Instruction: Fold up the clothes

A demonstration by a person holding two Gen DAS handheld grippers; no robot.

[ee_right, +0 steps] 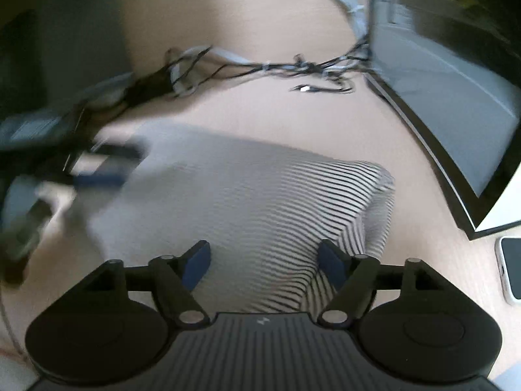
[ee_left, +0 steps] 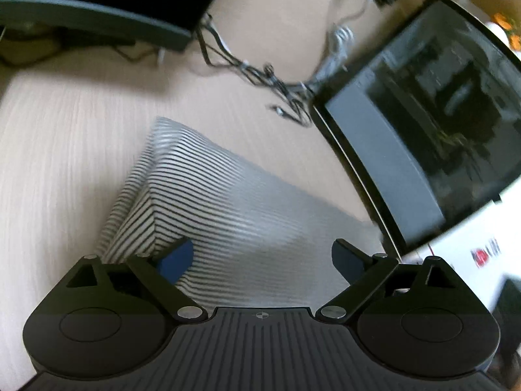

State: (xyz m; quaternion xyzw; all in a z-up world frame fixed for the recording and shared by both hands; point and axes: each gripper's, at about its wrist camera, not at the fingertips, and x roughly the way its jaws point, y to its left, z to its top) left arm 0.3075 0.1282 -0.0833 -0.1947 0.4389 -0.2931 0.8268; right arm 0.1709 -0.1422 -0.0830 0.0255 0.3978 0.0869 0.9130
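Note:
A black-and-white striped garment [ee_left: 208,202] lies folded into a flat block on the light wooden table [ee_left: 58,137]. My left gripper [ee_left: 262,259] hovers over its near edge, open and empty, blue pads spread wide. In the right wrist view the same garment [ee_right: 267,208] lies ahead. My right gripper [ee_right: 263,262] is open and empty just above it. The left gripper [ee_right: 97,169] shows as a blur at the garment's left side.
A dark monitor [ee_left: 423,120] stands at the right, also in the right wrist view [ee_right: 449,97]. A tangle of cables [ee_left: 267,78] lies behind the garment. A dark device [ee_left: 97,22] sits at the back left. A phone [ee_right: 511,267] lies at the right edge.

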